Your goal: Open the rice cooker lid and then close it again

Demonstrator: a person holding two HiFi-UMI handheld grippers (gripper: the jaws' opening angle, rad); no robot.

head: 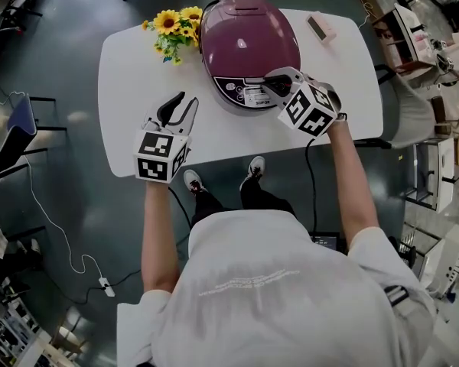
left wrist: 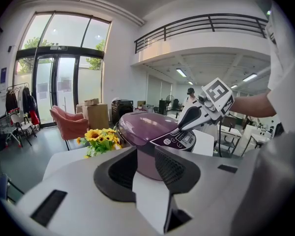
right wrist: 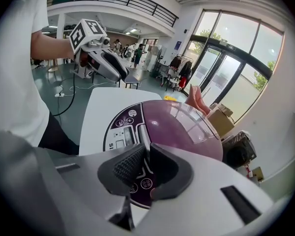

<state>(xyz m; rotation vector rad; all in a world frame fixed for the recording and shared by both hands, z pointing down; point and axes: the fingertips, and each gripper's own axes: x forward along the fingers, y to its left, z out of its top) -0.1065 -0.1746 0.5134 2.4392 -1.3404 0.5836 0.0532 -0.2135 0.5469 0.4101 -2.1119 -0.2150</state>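
Rice cooker (head: 249, 40), purple with its lid (head: 252, 29) shut, sits at the middle of the far edge of the white table (head: 138, 60), its control panel (head: 245, 92) facing the person. A bunch of sunflowers (head: 176, 29) stands just beside its left side, and a small pale device (head: 321, 27) lies near the table's far right corner. The right gripper (head: 271, 79) points steeply down with its tips at the front of the cooker, over the panel, jaws drawn almost together with nothing between them. The left gripper (head: 185, 102) hangs over the table's near left part, apart from the cooker, jaws narrowly parted and empty.
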